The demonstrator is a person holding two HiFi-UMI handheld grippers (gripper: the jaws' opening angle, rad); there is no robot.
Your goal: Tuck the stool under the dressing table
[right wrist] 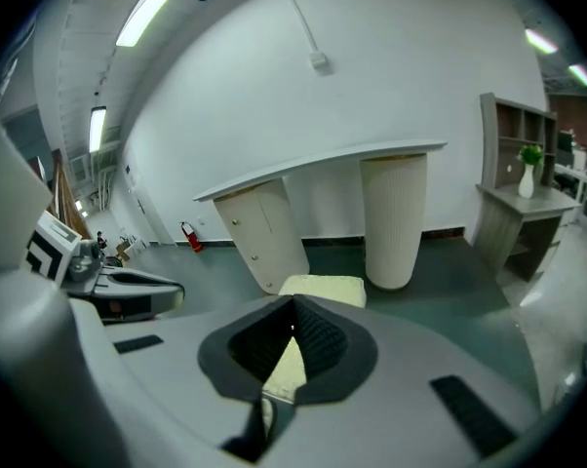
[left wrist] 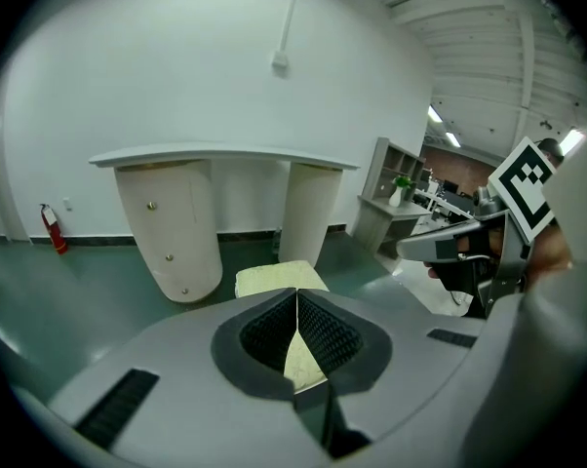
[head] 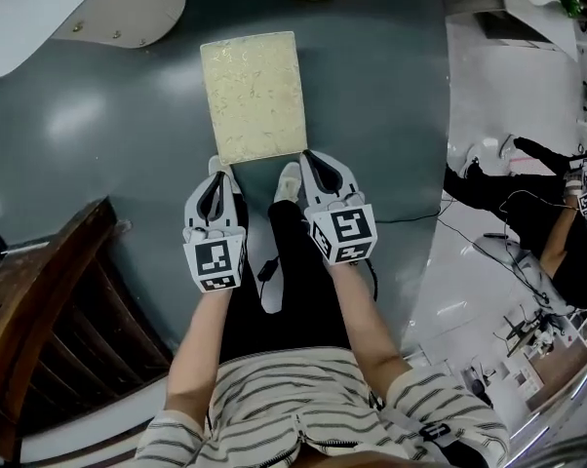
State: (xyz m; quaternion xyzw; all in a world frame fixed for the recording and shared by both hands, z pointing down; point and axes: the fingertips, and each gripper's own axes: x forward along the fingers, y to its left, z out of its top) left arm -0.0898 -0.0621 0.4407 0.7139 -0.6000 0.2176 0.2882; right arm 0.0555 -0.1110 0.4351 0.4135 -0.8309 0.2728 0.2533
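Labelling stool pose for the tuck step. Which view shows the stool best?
Head view: the stool shows its cream seat nearly whole, from above. Left gripper view shows the stool foreshortened, near part hidden; right gripper view likewise.

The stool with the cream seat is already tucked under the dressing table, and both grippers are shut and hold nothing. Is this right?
Not quite. The stool is not tucked in yet: the head view shows it on the open floor in front of the dressing table. The rest is right: the left gripper and the right gripper are shut and hold nothing.
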